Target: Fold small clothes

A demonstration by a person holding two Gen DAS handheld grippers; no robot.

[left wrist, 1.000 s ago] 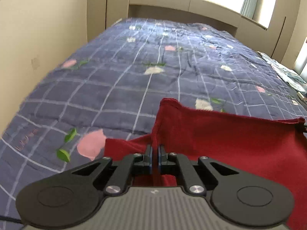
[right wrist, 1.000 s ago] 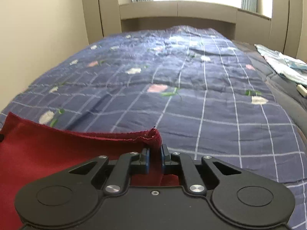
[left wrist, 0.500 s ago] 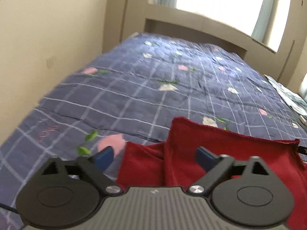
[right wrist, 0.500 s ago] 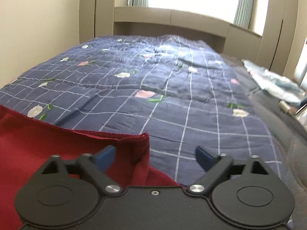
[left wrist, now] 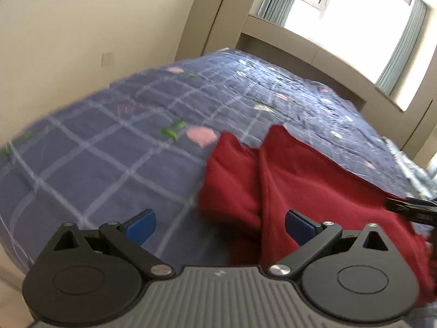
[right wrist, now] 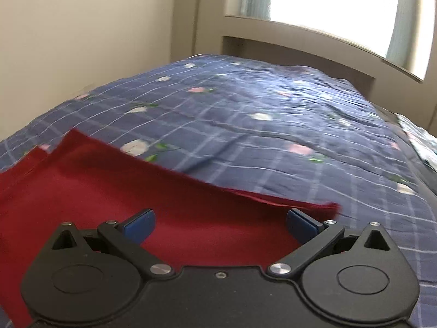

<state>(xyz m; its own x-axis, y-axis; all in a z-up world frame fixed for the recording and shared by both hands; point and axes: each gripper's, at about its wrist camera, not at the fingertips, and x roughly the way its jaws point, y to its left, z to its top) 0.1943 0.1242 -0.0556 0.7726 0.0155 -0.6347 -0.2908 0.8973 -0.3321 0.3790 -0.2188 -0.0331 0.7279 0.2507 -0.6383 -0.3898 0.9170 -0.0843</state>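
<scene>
A dark red garment [left wrist: 314, 191] lies folded on the blue checked bedspread [left wrist: 109, 150]. In the left wrist view its left edge is bunched into a ridge, and a lower layer sticks out to the left. My left gripper [left wrist: 220, 225] is open and empty, hovering just short of that edge. In the right wrist view the red garment [right wrist: 123, 191] lies flat with its right corner to the front right. My right gripper [right wrist: 220, 224] is open and empty above it. The right gripper's tip shows at the left wrist view's right edge [left wrist: 412, 209].
The bedspread [right wrist: 273, 125] stretches far back to a beige headboard [right wrist: 300, 46] under a bright window. A beige wall [left wrist: 95, 27] runs along the left side. Light patterned cloth [right wrist: 420, 142] lies at the bed's right edge.
Both grippers have opened and let go of the red garment's top corners. Both have lifted and pulled back, and the garment has dropped flat onto the bed.
</scene>
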